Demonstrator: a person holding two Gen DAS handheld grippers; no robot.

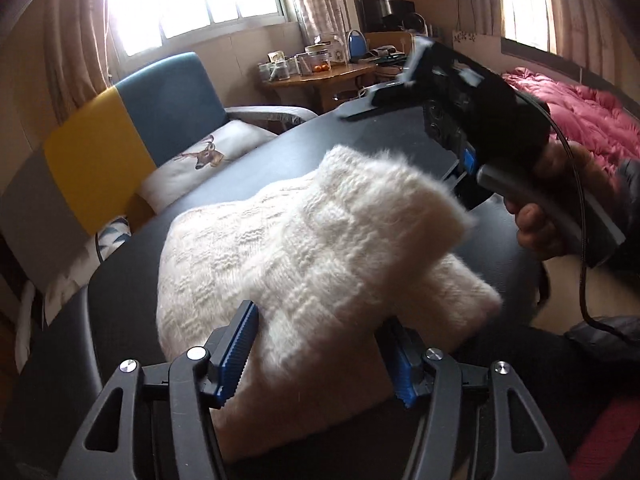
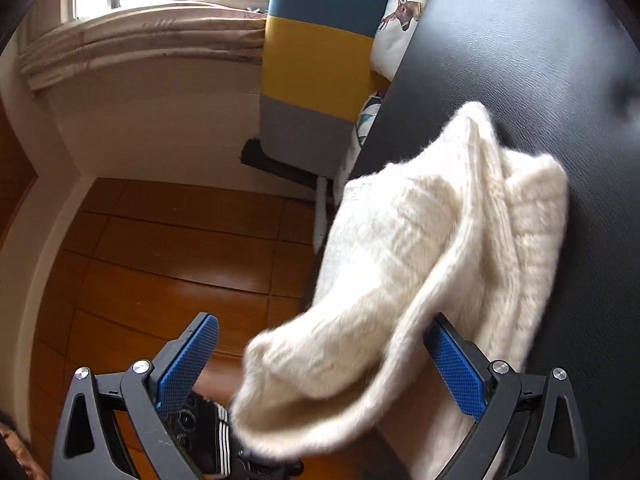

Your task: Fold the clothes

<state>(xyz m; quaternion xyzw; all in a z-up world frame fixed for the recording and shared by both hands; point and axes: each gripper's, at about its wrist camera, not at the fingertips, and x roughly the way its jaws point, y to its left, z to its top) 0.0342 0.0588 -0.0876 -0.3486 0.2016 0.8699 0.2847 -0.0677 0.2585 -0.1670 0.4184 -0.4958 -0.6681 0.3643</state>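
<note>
While both tools stand open, the white sweater [image 1: 304, 240] lies bunched on the dark tabletop [image 1: 384, 128], mid-frame. In the left view, the left tool [image 1: 320, 356] straddles the near edge, blue pads apart and not pressing. In the right view, the right tool [image 2: 320, 364] has a loose flap drooping between its spread pads, ungripped. The step looks like a release between folds; next, a fresh edge must be pinched and carried over. Only the left view shows the hand [image 1: 560, 200] and bed [image 1: 580, 116]; only the right shows the floor [image 2: 160, 272].
</note>
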